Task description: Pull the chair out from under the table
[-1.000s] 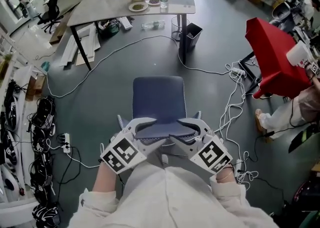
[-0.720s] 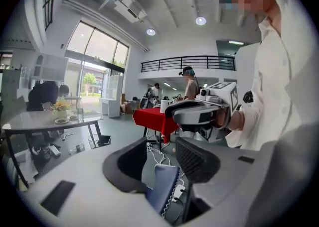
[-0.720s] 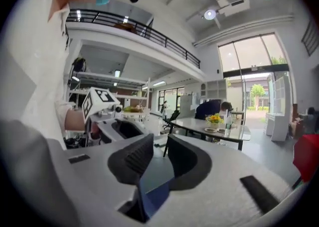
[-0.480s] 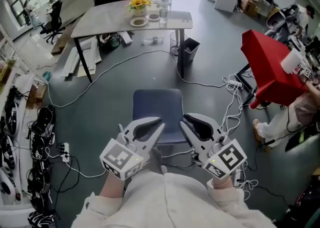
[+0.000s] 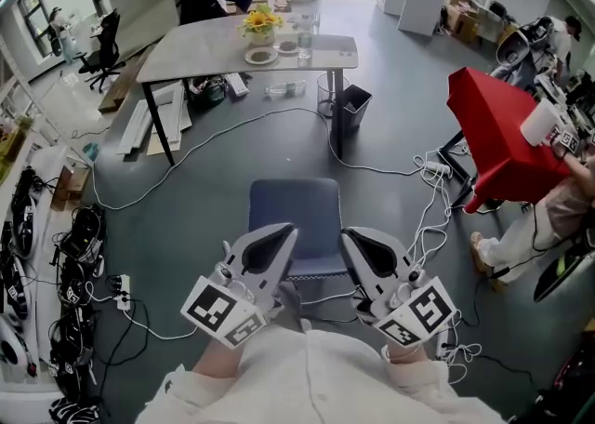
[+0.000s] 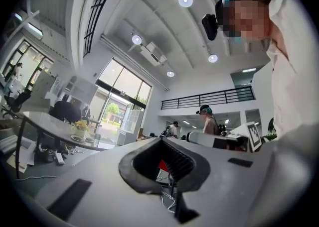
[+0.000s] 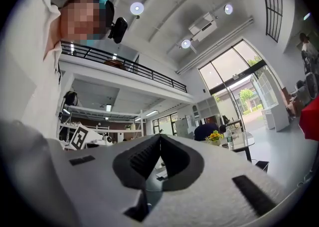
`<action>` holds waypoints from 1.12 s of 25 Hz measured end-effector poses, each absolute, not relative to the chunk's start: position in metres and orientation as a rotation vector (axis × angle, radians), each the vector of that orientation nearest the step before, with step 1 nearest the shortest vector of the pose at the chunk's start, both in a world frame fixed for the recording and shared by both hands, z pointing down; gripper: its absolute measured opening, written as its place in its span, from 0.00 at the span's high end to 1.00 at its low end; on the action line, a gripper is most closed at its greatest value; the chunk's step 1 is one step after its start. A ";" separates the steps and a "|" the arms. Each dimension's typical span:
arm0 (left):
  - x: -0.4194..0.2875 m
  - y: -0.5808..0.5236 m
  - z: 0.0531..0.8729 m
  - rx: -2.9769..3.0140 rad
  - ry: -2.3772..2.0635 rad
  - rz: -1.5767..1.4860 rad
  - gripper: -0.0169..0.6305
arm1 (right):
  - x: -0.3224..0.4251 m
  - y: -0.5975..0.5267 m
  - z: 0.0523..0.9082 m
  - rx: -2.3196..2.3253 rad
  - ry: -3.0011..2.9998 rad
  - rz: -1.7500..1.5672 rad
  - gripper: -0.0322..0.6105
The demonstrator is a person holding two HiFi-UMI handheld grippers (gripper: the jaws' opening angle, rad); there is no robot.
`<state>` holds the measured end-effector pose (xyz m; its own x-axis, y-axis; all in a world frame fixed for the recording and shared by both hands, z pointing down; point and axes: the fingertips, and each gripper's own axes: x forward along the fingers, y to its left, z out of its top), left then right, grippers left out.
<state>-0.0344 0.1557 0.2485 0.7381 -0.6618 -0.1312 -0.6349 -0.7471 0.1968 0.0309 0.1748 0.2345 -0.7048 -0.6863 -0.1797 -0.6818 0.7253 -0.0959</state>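
Having just closed, two tools (image 5: 291, 229) (image 5: 346, 235), one chair (image 5: 294, 208), apparently one table (image 5: 209, 44)

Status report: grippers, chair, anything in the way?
Left gripper and right gripper just closed, both empty. Chair stands clear of table, seat bare. Floor cables beside it.

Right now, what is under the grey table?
A plastic bottle, a dark bag and a wire basket; the chair stands clear of it. The tabletop hides whatever lies farther back.
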 end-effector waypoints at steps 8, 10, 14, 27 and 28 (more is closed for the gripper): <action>-0.033 0.164 0.244 2.768 -0.982 -0.350 0.95 | 0.022 0.179 0.245 -1.117 2.773 -0.053 0.95; -0.033 0.164 0.249 2.771 -0.986 -0.324 0.95 | 0.024 0.179 0.249 -1.140 2.774 -0.064 0.95; -0.030 0.167 0.252 2.761 -0.955 -0.312 0.95 | 0.028 0.180 0.251 -1.169 2.760 -0.088 0.95; -0.027 0.174 0.261 2.722 -0.930 -0.270 0.95 | 0.027 0.184 0.260 -1.193 2.800 -0.110 0.95; -0.028 0.175 0.261 2.719 -0.935 -0.272 0.95 | 0.026 0.186 0.260 -1.190 2.801 -0.113 0.95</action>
